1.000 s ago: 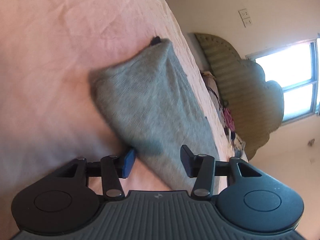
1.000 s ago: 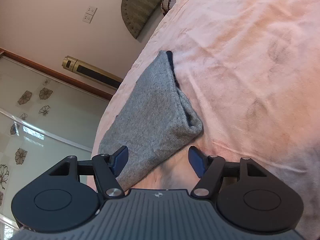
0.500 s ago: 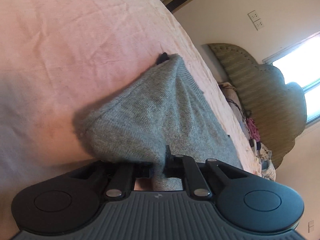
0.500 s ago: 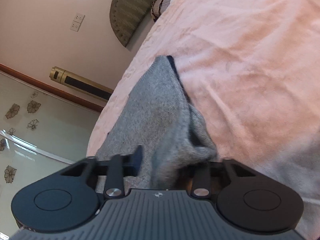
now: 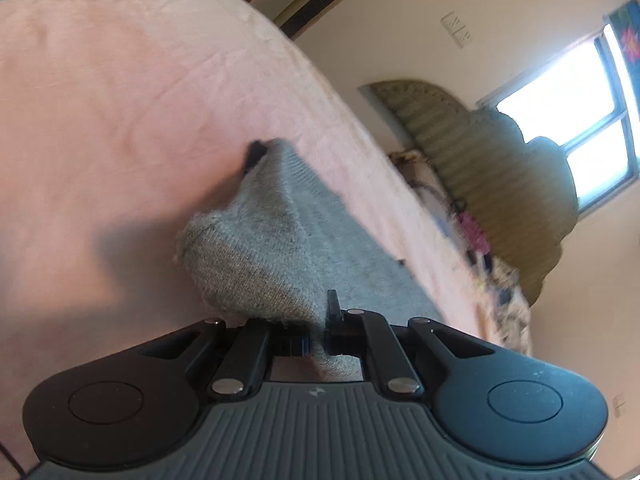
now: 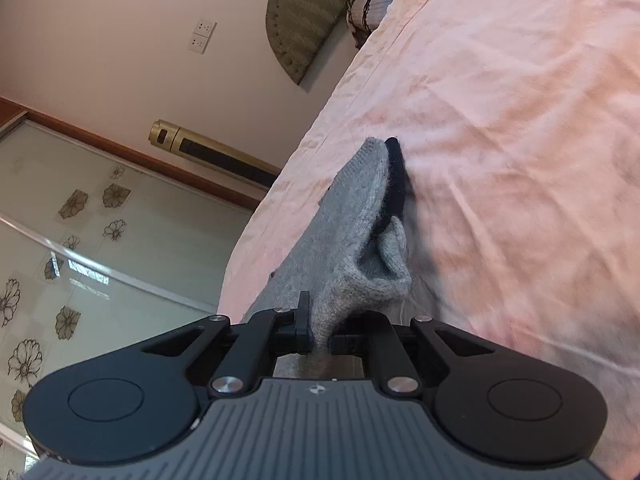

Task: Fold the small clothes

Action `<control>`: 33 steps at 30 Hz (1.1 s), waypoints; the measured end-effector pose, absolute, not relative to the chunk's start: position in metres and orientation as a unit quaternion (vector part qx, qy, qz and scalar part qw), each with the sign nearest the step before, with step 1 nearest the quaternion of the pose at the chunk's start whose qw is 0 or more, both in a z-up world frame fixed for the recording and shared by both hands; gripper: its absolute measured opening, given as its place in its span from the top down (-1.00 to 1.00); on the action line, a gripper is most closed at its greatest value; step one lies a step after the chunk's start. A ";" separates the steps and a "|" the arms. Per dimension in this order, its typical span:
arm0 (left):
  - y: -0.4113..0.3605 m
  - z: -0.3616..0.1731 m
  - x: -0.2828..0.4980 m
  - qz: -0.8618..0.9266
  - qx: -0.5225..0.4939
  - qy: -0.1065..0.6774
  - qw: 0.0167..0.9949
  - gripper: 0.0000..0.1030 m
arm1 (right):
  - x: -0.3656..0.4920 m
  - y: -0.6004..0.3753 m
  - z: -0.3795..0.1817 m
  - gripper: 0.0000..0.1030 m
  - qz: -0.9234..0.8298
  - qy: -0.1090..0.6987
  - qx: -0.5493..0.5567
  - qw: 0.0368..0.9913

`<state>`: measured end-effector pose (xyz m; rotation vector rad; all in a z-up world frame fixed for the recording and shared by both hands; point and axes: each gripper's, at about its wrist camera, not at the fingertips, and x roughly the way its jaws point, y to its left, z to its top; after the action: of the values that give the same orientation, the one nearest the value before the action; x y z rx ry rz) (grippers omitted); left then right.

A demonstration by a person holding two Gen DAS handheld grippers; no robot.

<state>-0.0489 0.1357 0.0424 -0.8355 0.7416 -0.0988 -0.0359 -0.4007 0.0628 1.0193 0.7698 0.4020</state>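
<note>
The grey knit garment lies on the pink bedsheet, its near end raised between the two tools and a dark edge showing at its far tip. The left gripper has its jaws pinched tight on one near corner of the cloth. The right gripper likewise clamps the other near corner, where the fabric bunches into folds above the fingers.
</note>
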 end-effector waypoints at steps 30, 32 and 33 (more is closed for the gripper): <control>0.148 0.011 -0.085 -0.004 -0.380 0.396 0.836 0.86 | -0.112 -0.401 0.010 0.77 0.172 0.401 0.529 0.728; 0.152 0.014 -0.095 -0.010 -0.360 0.392 0.847 0.74 | -0.117 -0.401 -0.001 0.82 0.165 0.416 0.527 0.723; 0.155 0.022 -0.099 -0.008 -0.344 0.393 0.853 0.64 | -0.118 -0.405 0.001 0.70 0.166 0.412 0.537 0.717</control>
<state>-0.0995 0.1554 0.0221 -0.7234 0.8259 -0.0178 -0.1183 -0.4045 0.0011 1.1895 0.9126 0.3673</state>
